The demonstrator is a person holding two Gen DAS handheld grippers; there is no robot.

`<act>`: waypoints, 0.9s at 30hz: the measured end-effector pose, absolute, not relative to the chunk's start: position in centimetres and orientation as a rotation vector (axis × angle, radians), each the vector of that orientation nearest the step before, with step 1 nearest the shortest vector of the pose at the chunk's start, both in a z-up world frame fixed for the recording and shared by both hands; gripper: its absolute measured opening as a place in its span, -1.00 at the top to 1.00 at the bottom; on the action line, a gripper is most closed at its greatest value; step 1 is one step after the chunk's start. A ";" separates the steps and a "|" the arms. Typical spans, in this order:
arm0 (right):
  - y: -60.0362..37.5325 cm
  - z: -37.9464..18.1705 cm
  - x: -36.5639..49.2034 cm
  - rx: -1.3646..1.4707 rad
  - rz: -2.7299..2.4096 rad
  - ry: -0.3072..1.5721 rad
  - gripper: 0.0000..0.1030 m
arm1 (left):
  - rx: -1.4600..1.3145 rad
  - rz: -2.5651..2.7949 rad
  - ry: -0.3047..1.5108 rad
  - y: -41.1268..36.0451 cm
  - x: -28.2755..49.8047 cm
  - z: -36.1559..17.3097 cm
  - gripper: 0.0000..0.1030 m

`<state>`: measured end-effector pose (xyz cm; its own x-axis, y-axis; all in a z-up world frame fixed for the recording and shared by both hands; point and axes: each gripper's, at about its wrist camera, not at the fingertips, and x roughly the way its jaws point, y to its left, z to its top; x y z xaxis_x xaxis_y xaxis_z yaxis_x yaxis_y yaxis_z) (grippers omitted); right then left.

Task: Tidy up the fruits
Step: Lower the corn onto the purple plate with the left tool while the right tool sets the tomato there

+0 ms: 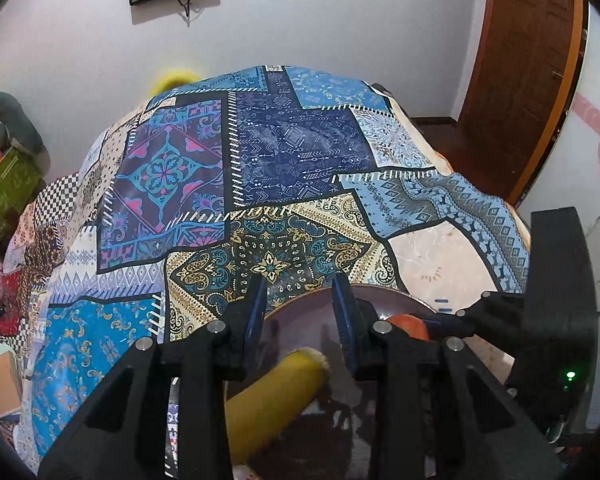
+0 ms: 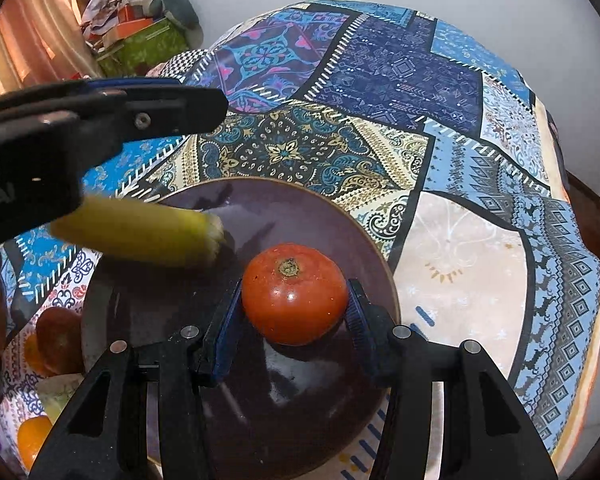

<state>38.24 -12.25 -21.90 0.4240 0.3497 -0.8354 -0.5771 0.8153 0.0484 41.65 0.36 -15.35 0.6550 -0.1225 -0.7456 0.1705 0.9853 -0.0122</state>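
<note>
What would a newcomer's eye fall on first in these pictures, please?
Probably the red tomato, held between the right gripper fingers above the dark plate. Next, the yellow banana at the plate's left, below the left gripper, and the bright patchwork tablecloth underneath.

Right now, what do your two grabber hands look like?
Both are matte black plastic. The left gripper and right gripper each have two angular arms with triangle cut-outs, round silver pins and ridged blue pads. The left one carries faint pale lettering.
</note>
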 end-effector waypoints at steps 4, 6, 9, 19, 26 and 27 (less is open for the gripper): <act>-12.2 -22.1 38.0 -0.269 0.590 0.983 0.09 | 0.081 -0.172 0.852 0.4 41.1 -15.5 0.35; -12.2 -22.0 38.0 -0.272 0.592 0.989 0.09 | 0.085 -0.173 0.856 0.6 40.7 -15.5 0.35; -12.3 -21.8 37.7 -0.272 0.594 0.991 0.09 | 0.065 -0.173 0.858 1.3 40.0 -15.1 0.30; -14.5 -17.1 34.2 -0.219 0.562 0.851 -0.26 | 0.046 -0.153 0.840 3.8 34.9 -13.4 -0.21; -16.4 -14.8 30.4 -0.181 0.529 0.764 -0.43 | 0.048 -0.144 0.849 5.1 30.4 -12.9 -0.38; -16.7 -14.7 29.7 -0.179 0.524 0.759 -0.43 | 0.047 -0.144 0.853 5.3 30.0 -13.0 -0.38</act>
